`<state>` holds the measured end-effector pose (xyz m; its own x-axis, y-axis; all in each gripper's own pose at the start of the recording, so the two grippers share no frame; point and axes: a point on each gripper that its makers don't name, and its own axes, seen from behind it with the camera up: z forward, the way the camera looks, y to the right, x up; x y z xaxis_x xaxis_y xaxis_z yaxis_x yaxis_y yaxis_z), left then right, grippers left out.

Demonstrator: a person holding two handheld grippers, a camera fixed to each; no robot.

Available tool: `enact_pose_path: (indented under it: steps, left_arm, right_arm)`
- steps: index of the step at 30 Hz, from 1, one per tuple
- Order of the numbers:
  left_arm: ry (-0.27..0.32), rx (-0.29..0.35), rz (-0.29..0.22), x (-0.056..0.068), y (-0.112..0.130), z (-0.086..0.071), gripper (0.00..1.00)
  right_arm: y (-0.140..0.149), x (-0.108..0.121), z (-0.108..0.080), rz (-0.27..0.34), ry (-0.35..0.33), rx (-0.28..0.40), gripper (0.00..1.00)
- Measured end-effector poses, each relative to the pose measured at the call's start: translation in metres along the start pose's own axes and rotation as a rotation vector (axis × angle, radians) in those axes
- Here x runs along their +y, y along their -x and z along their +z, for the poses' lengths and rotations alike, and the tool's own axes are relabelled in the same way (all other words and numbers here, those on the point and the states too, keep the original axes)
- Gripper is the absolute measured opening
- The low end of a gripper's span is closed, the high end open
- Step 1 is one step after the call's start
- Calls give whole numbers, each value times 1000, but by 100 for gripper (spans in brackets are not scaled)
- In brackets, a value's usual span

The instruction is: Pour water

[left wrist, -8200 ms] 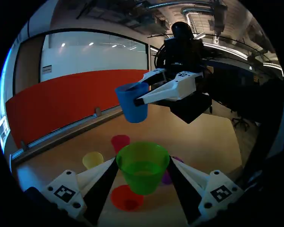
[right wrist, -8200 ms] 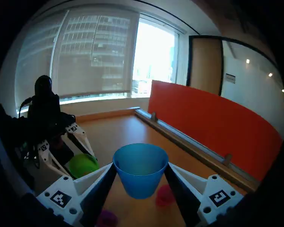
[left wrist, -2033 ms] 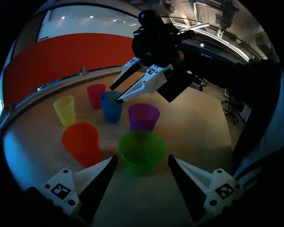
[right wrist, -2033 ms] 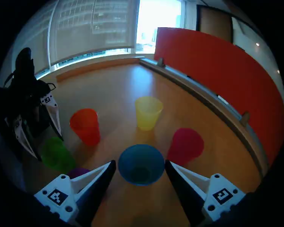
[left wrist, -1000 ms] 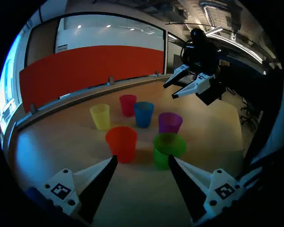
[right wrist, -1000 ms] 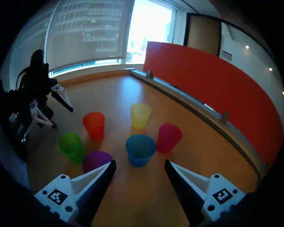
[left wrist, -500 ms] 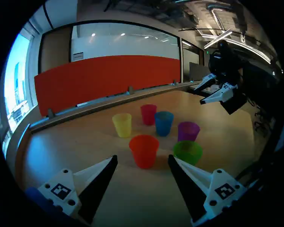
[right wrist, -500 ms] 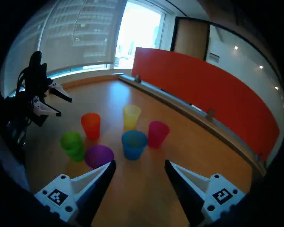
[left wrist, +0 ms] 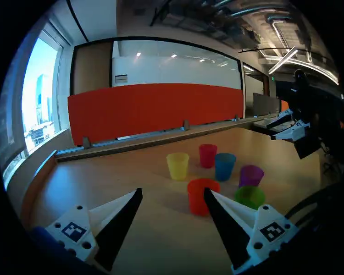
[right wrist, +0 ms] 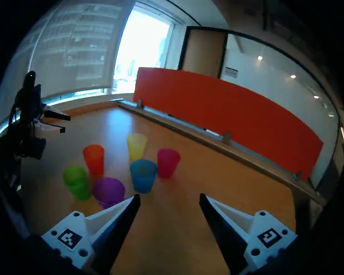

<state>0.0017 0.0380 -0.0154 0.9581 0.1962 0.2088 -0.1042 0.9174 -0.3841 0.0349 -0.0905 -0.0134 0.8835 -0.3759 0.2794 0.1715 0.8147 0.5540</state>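
Note:
Several plastic cups stand grouped on the wooden table. In the left gripper view I see the yellow cup, pink cup, blue cup, purple cup, orange cup and green cup. My left gripper is open and holds nothing, well back from the cups. The right gripper view shows the blue cup, green cup and purple cup ahead of my right gripper, which is open with nothing in it. Each gripper appears far off in the other's view, the right gripper and the left gripper.
An orange partition with a rail at its foot runs along the table's far side. Bright windows lie beyond the table. Bare wood lies between each gripper and the cups. Dark office furniture stands behind the right gripper.
Both grippers have drawn back and up from the cups, which now look smaller and farther off. The cups have stayed in place on the table.

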Motion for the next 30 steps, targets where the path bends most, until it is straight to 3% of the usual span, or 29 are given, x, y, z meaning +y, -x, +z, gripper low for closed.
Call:
enact_pose_path:
  steps: [9, 19, 30]
  left_arm:
    - [-92, 52, -27, -23, -12, -7, 99]
    - [-174, 102, -61, -34, -24, -5, 99]
    - [-253, 158, -83, -48, -40, -1, 99]
  right_arm:
    - [-7, 22, -8, 73, 136, 61, 100]
    - [-10, 29, -14, 140, 247, 137, 100]
    - [-20, 54, -31, 211, 394, 243, 100]
